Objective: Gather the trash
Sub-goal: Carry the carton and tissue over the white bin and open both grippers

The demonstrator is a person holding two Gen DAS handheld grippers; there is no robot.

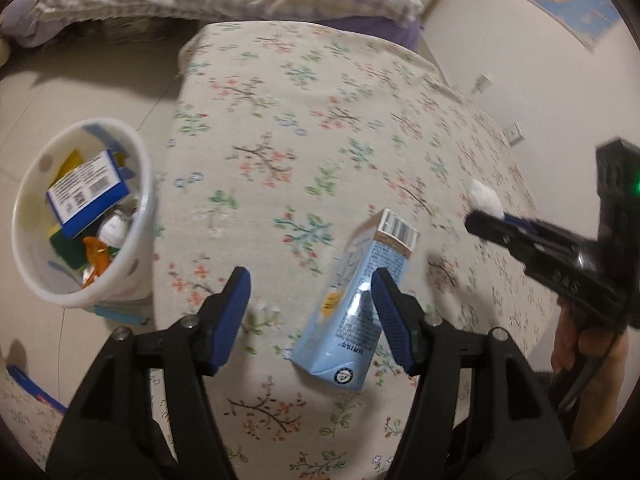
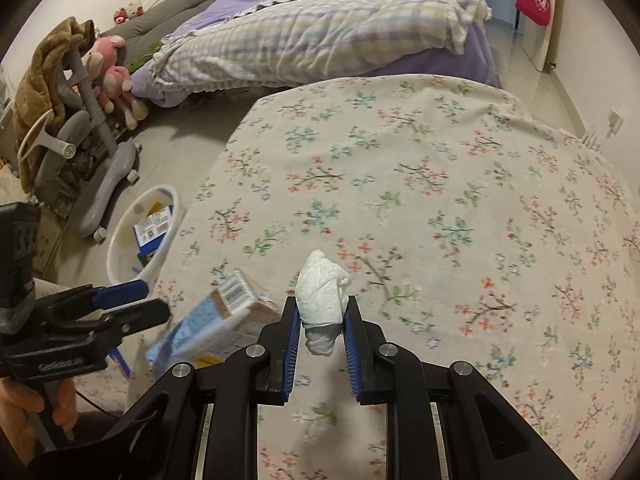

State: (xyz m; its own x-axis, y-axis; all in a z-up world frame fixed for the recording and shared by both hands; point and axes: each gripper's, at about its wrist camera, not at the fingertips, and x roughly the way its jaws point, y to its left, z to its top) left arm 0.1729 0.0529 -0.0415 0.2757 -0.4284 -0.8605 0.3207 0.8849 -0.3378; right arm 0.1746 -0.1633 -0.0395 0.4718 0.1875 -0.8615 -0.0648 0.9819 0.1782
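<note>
Biggest risk: the left gripper [image 1: 310, 312] has its jaws spread and gripping nothing, with the one carton [image 1: 354, 304] lying off-centre against the right jaw near the surface [image 1: 320, 120] front edge, so closing could shove it away. The right gripper [image 2: 320, 312] is clenched on the one tissue wad [image 2: 325, 292]; one bin [image 1: 24, 216] sits on the floor off the left edge

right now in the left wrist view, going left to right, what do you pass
white bin on the floor, holding a blue-and-white box → light blue carton on the floral cloth → crumpled white tissue clamped in the right tongs
</note>
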